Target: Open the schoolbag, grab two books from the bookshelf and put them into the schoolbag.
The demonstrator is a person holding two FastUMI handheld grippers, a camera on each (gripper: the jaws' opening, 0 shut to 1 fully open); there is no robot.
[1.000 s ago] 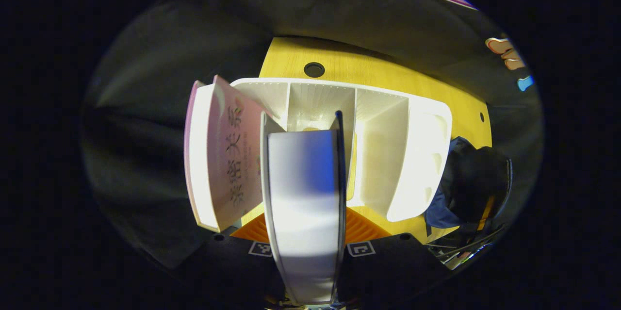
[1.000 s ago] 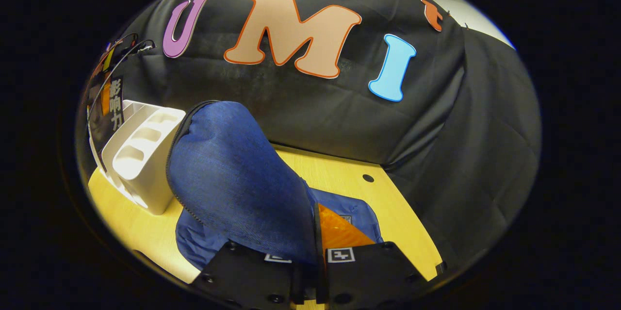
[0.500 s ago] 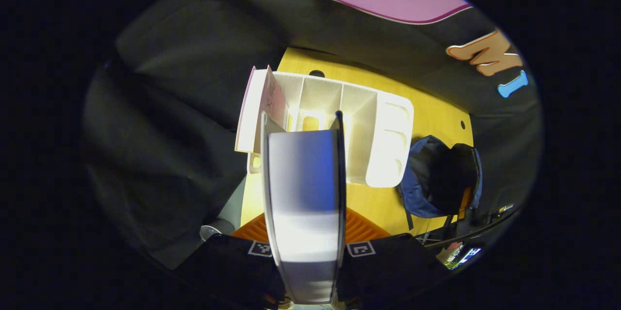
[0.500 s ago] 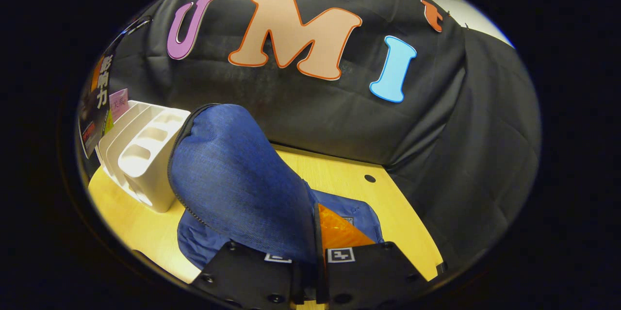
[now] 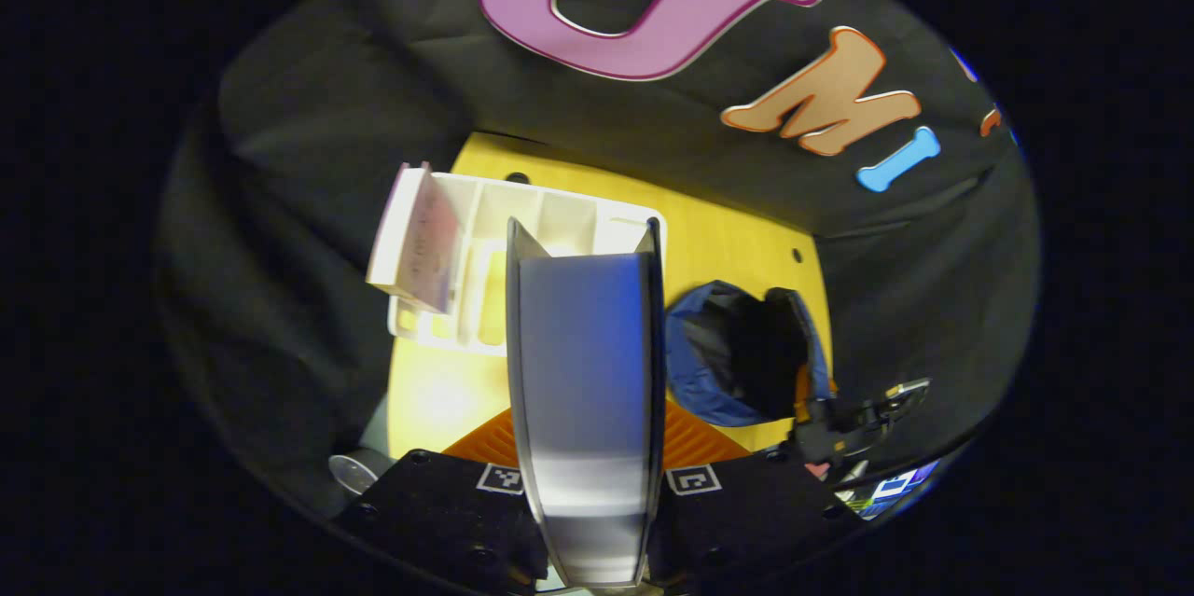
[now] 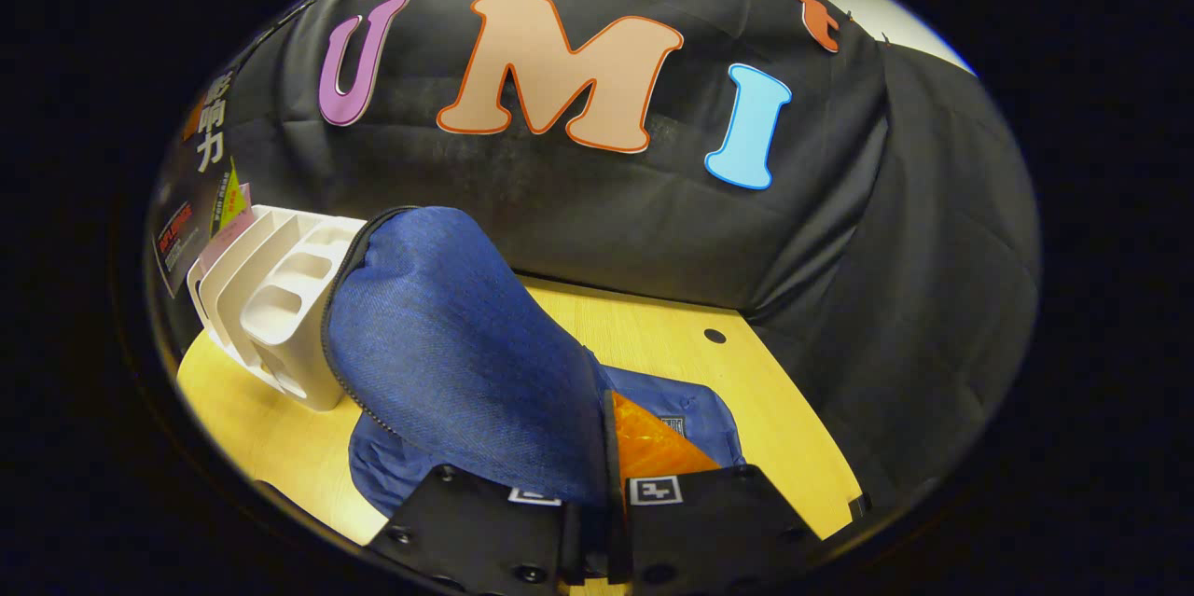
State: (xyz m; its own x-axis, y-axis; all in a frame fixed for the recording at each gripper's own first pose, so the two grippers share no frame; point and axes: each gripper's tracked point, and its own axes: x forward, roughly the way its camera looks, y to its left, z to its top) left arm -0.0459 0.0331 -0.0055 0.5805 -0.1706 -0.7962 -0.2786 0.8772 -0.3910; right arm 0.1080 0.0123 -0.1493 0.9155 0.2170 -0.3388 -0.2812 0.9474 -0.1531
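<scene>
In the left gripper view, the left claw point(image 5: 586, 484) is clenched on a book point(image 5: 583, 372), whose page edges rise up the middle of the picture between the two fingers. The book is off the shelf and hangs over the yellow worktop point(image 5: 438, 391). Beyond it to the right lies the blue schoolbag point(image 5: 737, 353), its dark mouth gaping open. Beyond the book to the left stands the white bookshelf point(image 5: 522, 214), with a pink book point(image 5: 420, 237) leaning in its leftmost slot.

In the right gripper view, the right claw point(image 6: 597, 531) is closed on the schoolbag's flap point(image 6: 448, 344), both fingers pinching the blue cloth at its lower end and holding it raised, so the zip edge curves up and the bag's mouth is kept open. The rest of the bag lies on the worktop just beyond the fingers. Farther left stands the bookshelf, and at the left edge the held book's dark cover point(image 6: 201, 195) shows above it.

By my reading, opening the bag is done and the first book is lifted out and on its way. Left to do: drop this book into the mouth, then fetch the second, most likely the pink one, and put it in too.
</scene>
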